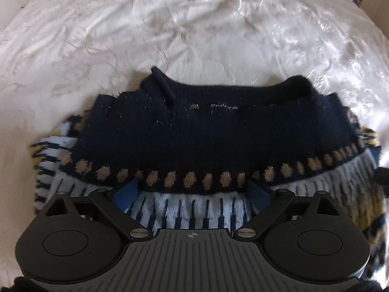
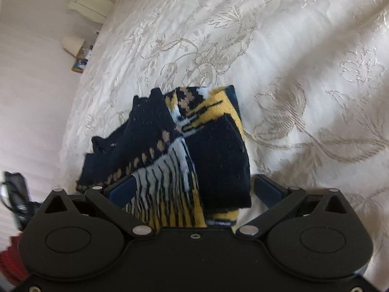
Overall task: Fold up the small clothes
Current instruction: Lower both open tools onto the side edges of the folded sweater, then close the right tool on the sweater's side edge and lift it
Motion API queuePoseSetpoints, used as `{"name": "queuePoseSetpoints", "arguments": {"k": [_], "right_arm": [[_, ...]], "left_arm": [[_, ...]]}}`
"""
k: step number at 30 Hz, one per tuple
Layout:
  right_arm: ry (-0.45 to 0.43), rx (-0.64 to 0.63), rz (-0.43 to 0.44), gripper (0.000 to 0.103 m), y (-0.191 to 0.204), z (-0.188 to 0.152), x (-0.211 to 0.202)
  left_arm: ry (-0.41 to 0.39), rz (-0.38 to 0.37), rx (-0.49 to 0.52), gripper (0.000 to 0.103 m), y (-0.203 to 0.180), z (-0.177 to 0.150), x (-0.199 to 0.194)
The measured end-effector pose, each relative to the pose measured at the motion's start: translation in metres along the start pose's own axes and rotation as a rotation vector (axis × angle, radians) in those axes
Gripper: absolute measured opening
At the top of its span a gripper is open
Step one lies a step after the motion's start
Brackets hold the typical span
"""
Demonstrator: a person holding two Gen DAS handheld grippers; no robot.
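In the left wrist view the left gripper (image 1: 193,189) points steeply down over the sweater (image 1: 194,131). Its blue fingers (image 1: 126,192) stand wide apart, with the white-and-navy striped knit between them; the pads do not appear to press on it, though the tips are hidden under the dotted navy band. Beyond lies the navy yoke, then the collar at the far edge, all on the bedspread (image 1: 194,24).

In the right wrist view the right gripper (image 2: 194,189) also has its fingers (image 2: 267,187) spread wide. A folded bundle of the sweater (image 2: 170,141), with yellow, striped and navy layers, sits between them, nearer the left finger. The embroidered bedspread (image 2: 291,60) stretches beyond, with a headboard (image 2: 85,0) at the far left.
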State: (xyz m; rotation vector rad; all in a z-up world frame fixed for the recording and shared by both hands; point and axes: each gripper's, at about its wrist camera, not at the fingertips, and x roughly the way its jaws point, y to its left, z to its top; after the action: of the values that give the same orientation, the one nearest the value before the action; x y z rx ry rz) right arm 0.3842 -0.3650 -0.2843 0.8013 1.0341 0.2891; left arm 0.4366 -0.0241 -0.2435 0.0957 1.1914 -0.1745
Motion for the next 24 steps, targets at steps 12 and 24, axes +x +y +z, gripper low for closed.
{"name": "queuePoseSetpoints", "arguments": {"k": [12,24], "right_arm": [[0.045,-0.017,0.084,0.089,0.005,0.0,0.005],[0.04,-0.095,0.024,0.035,0.044,-0.001,-0.016]], "left_arm": [[0.009,0.002,-0.013,0.103,0.002,-0.003,0.009],[-0.071,0.035,0.06,0.102,-0.018,0.01,-0.02]]}}
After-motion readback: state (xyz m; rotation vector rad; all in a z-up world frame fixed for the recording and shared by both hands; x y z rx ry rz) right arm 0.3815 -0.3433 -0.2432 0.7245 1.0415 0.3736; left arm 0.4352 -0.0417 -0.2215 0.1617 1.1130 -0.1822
